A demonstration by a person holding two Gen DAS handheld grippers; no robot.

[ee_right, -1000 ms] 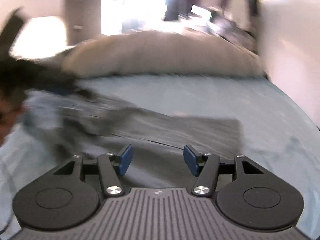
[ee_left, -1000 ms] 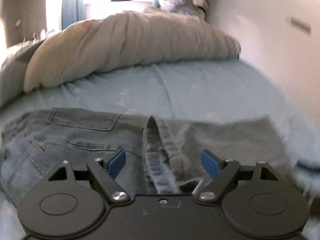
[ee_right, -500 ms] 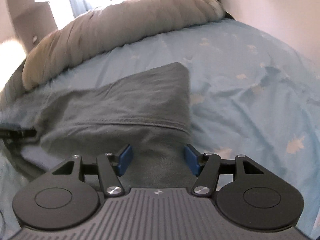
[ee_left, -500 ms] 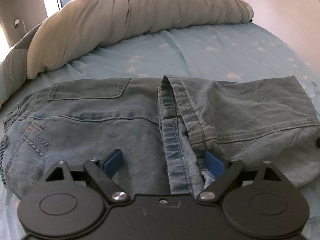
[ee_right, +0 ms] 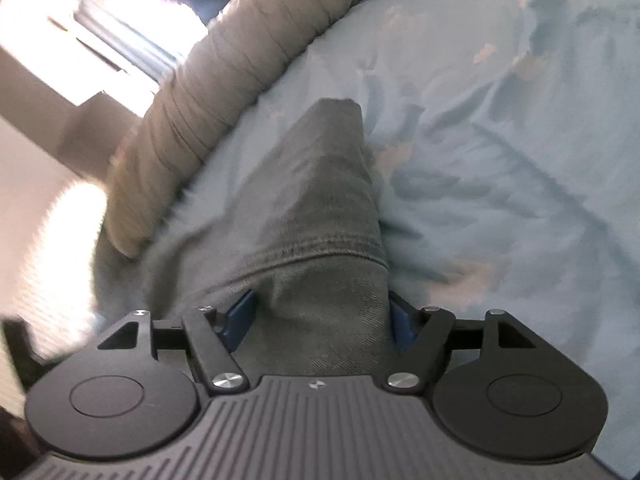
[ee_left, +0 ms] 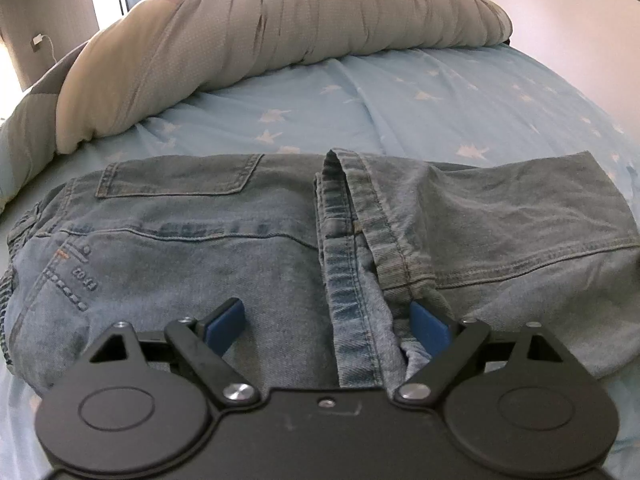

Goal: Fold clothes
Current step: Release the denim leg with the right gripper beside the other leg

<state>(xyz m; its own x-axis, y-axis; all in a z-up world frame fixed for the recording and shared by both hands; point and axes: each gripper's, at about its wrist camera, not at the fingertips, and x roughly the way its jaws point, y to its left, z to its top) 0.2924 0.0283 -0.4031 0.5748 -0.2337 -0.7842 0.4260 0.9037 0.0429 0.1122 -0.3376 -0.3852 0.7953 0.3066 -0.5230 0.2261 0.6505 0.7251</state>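
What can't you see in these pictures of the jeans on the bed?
- Left wrist view: the near edge of the jeans is hidden behind the left gripper.
- Right wrist view: the fabric's near end disappears behind the right gripper, whose jaws are opening around it.
- Right wrist view: the window area is blurred and glaring.
- Neither view shows the person's hands.

Jeans (ee_left: 192, 248): faded blue denim, coarse weave, stitched seams. Bed sheet (ee_left: 440, 100): smooth light-blue cloth, star print. Duvet (ee_left: 260, 28): beige quilted fabric, matt. Left gripper (ee_left: 326, 322): matt black plastic, shiny metal rivets.
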